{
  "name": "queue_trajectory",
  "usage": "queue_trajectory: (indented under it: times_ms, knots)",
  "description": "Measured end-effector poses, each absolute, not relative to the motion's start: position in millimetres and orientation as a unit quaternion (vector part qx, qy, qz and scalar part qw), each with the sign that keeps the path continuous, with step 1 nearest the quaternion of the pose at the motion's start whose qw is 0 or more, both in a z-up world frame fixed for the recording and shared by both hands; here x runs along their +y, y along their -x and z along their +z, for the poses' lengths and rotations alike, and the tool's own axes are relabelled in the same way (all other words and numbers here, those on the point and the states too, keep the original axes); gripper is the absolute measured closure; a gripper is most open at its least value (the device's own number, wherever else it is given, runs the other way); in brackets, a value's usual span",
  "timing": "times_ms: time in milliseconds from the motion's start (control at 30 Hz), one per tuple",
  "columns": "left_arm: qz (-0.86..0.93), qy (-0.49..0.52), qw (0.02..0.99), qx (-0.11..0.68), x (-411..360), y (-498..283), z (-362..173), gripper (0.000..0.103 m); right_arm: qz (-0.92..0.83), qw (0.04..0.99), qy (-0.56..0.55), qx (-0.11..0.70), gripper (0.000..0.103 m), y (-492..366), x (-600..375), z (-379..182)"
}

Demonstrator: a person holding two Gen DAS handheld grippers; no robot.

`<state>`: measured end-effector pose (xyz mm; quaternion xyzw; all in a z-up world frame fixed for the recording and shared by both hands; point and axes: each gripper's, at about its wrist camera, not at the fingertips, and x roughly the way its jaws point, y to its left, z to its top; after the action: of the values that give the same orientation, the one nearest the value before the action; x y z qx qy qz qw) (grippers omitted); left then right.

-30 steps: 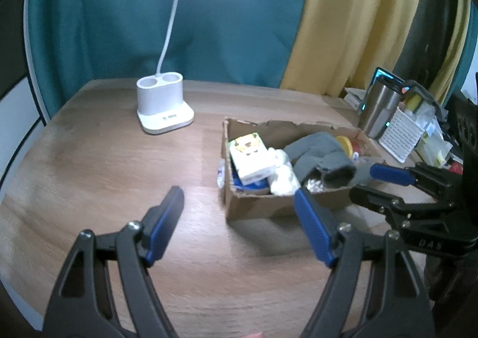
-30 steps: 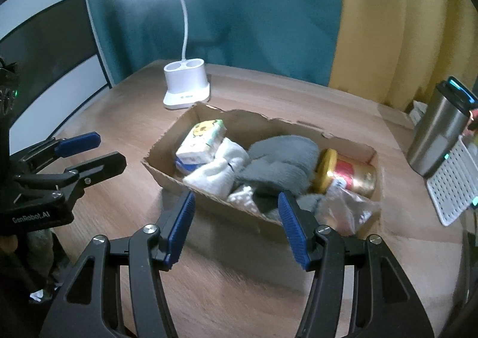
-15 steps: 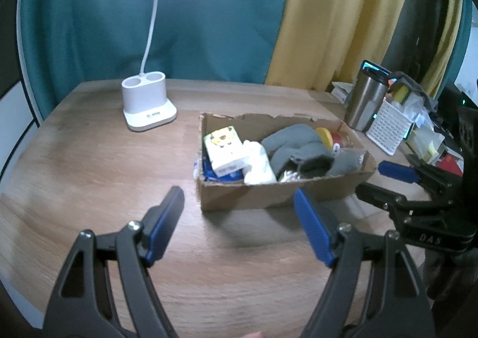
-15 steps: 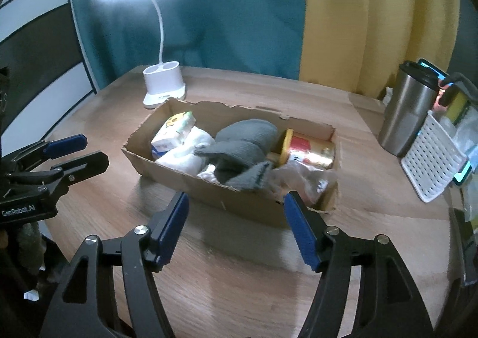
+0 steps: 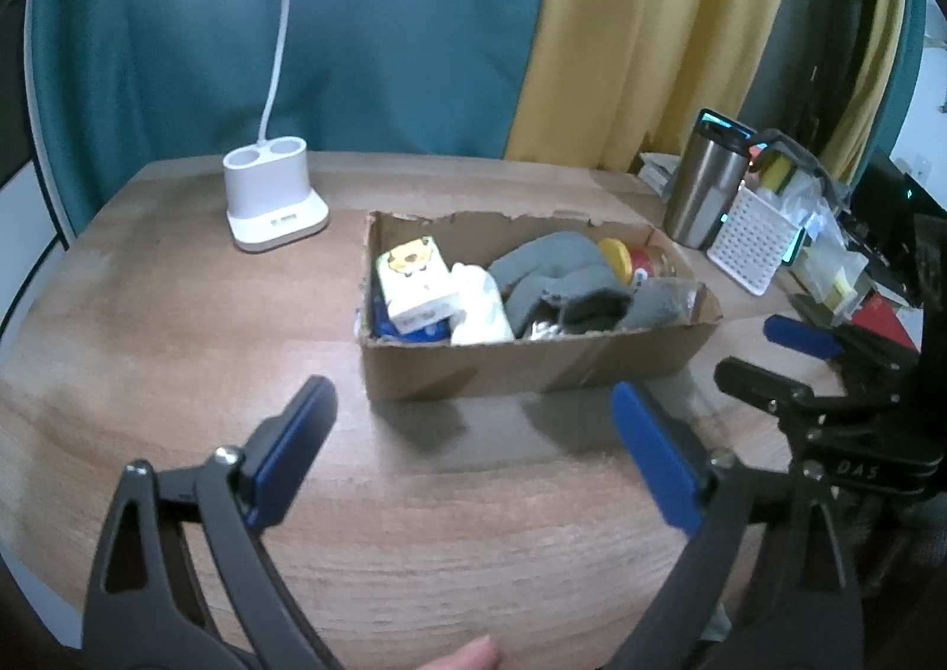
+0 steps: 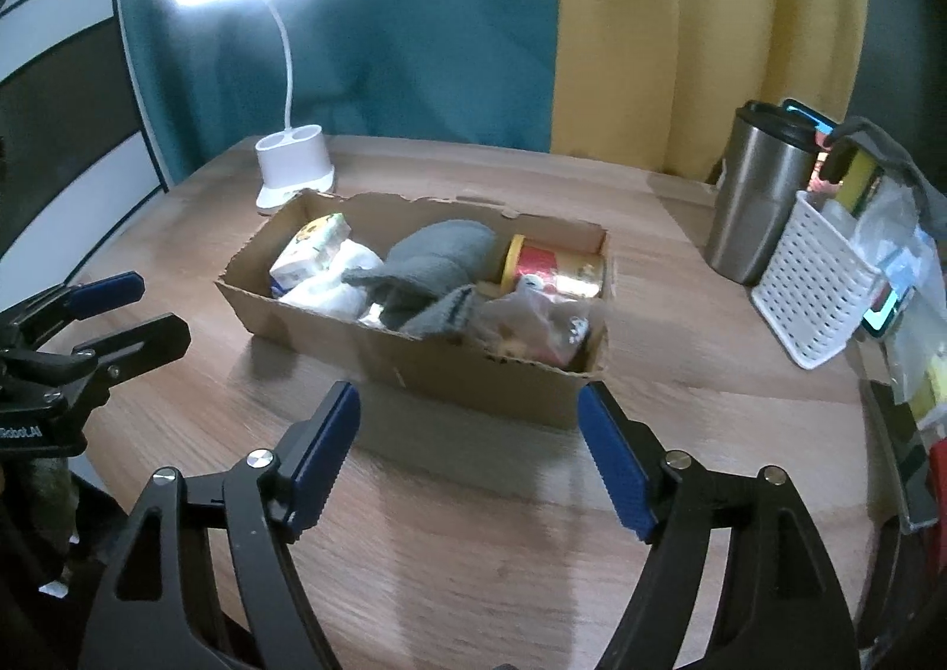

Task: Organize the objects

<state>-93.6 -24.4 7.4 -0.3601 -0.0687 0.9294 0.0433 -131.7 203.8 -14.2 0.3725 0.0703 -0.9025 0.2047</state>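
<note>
A wooden table (image 5: 177,315) is seen under a lit white desk lamp (image 5: 275,202), whose base is set toward the back. Behind it, a teal curtain (image 5: 385,31) is hung beside a yellow curtain (image 5: 639,31). At the left, a wall (image 6: 53,78) striped white and dark is shown.

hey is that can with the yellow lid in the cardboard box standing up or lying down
Lying down. The can rests on its side at the right end of the cardboard box, its yellow lid facing sideways toward the gray cloth.
</note>
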Motion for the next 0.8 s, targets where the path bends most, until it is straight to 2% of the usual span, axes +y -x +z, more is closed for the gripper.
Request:
queue_trajectory:
  times_ms: [800]
  knots:
    - [0.931, 0.359, 0.032, -0.054, -27.9, 92.3, 12.0, 0.007, -0.906, 0.195, -0.371, 0.063, 0.024, 129.1, 207.7, -11.1]
